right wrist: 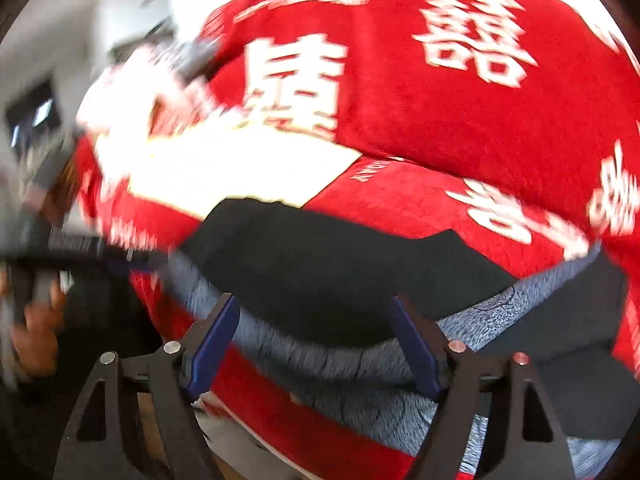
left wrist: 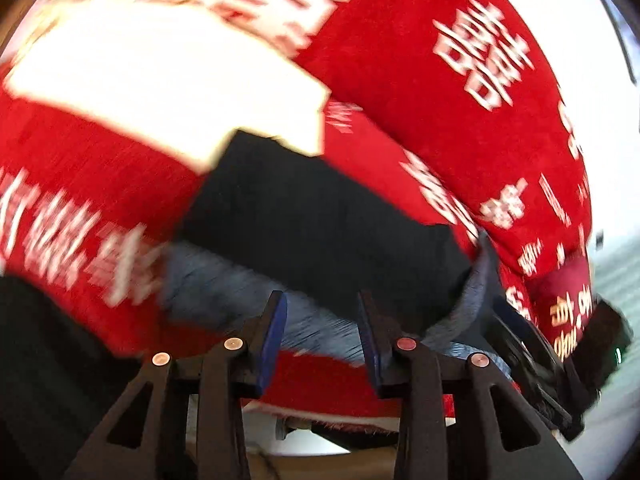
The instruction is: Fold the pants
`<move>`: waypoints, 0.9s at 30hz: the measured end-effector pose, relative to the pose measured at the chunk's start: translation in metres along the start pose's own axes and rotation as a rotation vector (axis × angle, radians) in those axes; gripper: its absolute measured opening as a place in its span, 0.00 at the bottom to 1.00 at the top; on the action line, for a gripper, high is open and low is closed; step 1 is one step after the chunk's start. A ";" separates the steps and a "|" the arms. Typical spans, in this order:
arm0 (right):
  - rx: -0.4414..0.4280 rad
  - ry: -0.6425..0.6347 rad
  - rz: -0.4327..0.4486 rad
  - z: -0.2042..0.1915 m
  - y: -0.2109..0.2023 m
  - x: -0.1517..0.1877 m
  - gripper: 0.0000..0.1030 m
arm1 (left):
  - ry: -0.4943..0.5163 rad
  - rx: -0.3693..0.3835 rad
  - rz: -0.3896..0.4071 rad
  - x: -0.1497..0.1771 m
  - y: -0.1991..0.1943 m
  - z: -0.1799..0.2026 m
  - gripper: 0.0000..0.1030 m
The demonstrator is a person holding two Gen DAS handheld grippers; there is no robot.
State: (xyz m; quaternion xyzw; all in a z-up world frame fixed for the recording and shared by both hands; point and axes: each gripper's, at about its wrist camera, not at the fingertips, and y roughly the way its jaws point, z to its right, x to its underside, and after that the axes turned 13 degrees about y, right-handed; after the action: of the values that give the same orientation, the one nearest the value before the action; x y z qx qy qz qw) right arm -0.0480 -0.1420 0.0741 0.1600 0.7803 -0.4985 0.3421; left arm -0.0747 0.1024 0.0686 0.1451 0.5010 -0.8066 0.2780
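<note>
The pants (right wrist: 320, 264) lie on a red cloth printed with white characters (right wrist: 420, 92), which covers the surface below; what that surface is cannot be told. The garment is black outside with a grey fleecy lining (right wrist: 352, 356) turned up along the near edge, and that lining shows because the hem or waist is rolled back toward the cameras.

The right gripper (right wrist: 316, 340) hangs just over this near edge with its blue-padded fingers (right wrist: 212, 340) spread wide, one to each side of a stretch of grey lining. Nothing is pinched between them; they look set to straddle the edge so a bite can be taken across both layers.

The left gripper (left wrist: 322, 336) sits at the same near edge, farther along, its fingers (left wrist: 276, 332) parted about as far and likewise empty, with lining and black cloth showing between them. In the right wrist view the left gripper appears at the left margin, blurred, with the person's hand (right wrist: 36, 328) around it.

A pale rectangular patch (left wrist: 168, 80) lies on the red cloth beyond the pants; it is too washed out to name.

Judging by the two grippers stationed apart on one edge, the fold has not begun, and the spacing seems meant to lift that edge evenly.
</note>
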 end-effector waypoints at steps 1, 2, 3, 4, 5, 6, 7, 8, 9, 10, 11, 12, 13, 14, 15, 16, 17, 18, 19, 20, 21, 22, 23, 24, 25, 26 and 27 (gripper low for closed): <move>0.049 0.035 -0.025 0.008 0.010 -0.002 0.78 | 0.023 0.007 -0.008 -0.007 0.009 0.008 0.35; 0.117 0.067 -0.067 0.017 0.021 -0.002 0.78 | 0.056 0.003 -0.028 -0.015 0.025 0.021 0.35; 0.203 0.107 -0.120 0.028 0.032 0.001 0.78 | 0.081 -0.010 -0.045 -0.019 0.036 0.028 0.35; 0.242 0.144 -0.148 0.038 0.034 0.005 0.78 | 0.121 -0.039 -0.078 -0.022 0.054 0.038 0.37; 0.254 0.204 -0.153 0.051 0.028 0.010 0.78 | 0.149 -0.067 -0.111 -0.023 0.069 0.045 0.55; 0.257 0.246 -0.140 0.060 0.018 0.012 0.78 | 0.196 -0.133 -0.180 -0.021 0.092 0.051 0.58; 0.271 0.277 -0.122 0.070 0.006 0.014 0.79 | 0.246 -0.183 -0.175 -0.019 0.098 0.059 0.58; 0.305 0.298 -0.096 0.080 -0.008 0.013 0.79 | 0.305 -0.227 -0.146 -0.016 0.096 0.069 0.58; 0.350 0.309 -0.068 0.091 -0.020 0.010 0.79 | 0.365 -0.266 -0.149 -0.010 0.096 0.078 0.58; 0.398 0.323 -0.039 0.104 -0.031 0.004 0.80 | 0.405 -0.290 -0.163 -0.005 0.097 0.081 0.58; 0.451 0.349 -0.011 0.119 -0.042 -0.003 0.81 | 0.444 -0.317 -0.167 0.001 0.095 0.083 0.61; 0.494 0.386 0.008 0.134 -0.050 -0.013 0.82 | 0.453 -0.339 -0.173 0.006 0.094 0.082 0.67; 0.535 0.436 0.023 0.151 -0.055 -0.025 0.84 | 0.439 -0.353 -0.179 0.010 0.091 0.077 0.74; 0.570 0.492 0.028 0.168 -0.057 -0.039 0.86 | 0.414 -0.342 -0.176 0.011 0.086 0.072 0.74; 0.586 0.539 0.030 0.184 -0.055 -0.054 0.88 | 0.386 -0.328 -0.180 0.012 0.082 0.066 0.74; 0.591 0.574 0.027 0.196 -0.051 -0.067 0.89 | 0.356 -0.323 -0.186 0.010 0.078 0.062 0.74; 0.595 0.604 0.016 0.207 -0.042 -0.081 0.89 | 0.339 -0.310 -0.188 0.007 0.075 0.060 0.74; 0.597 0.625 -0.004 0.216 -0.029 -0.097 0.89 | 0.323 -0.306 -0.186 0.002 0.072 0.059 0.74; 0.600 0.645 -0.035 0.221 -0.015 -0.111 0.89 | 0.309 -0.307 -0.178 -0.002 0.071 0.060 0.74; 0.597 0.660 -0.075 0.229 0.004 -0.125 0.89 | 0.294 -0.298 -0.173 -0.008 0.069 0.063 0.74; 0.608 0.661 -0.107 0.234 0.019 -0.132 0.89 | 0.282 -0.278 -0.172 -0.016 0.071 0.066 0.74; 0.626 0.658 -0.153 0.239 0.035 -0.139 0.89 | 0.271 -0.254 -0.171 -0.024 0.071 0.071 0.74; 0.640 0.657 -0.219 0.245 0.054 -0.142 0.89 | 0.267 -0.243 -0.164 -0.032 0.069 0.079 0.74; 0.655 0.657 -0.293 0.254 0.070 -0.140 0.89 | 0.277 -0.229 -0.146 -0.045 0.069 0.092 0.74; 0.684 0.649 -0.388 0.260 0.090 -0.134 0.89 | 0.288 -0.223 -0.136 -0.049 0.066 0.099 0.74; 0.706 0.639 -0.448 0.262 0.102 -0.125 0.89 | 0.297 -0.213 -0.134 -0.058 0.066 0.109 0.74; 0.728 0.614 -0.483 0.265 0.113 -0.119 0.91 | 0.297 -0.199 -0.138 -0.063 0.068 0.115 0.74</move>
State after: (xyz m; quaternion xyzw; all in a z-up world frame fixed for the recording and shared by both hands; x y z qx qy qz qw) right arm 0.2027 -0.3153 0.0094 0.2228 0.6357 -0.7317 -0.1042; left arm 0.0219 -0.0040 0.1036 0.1998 0.6227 -0.7398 0.1581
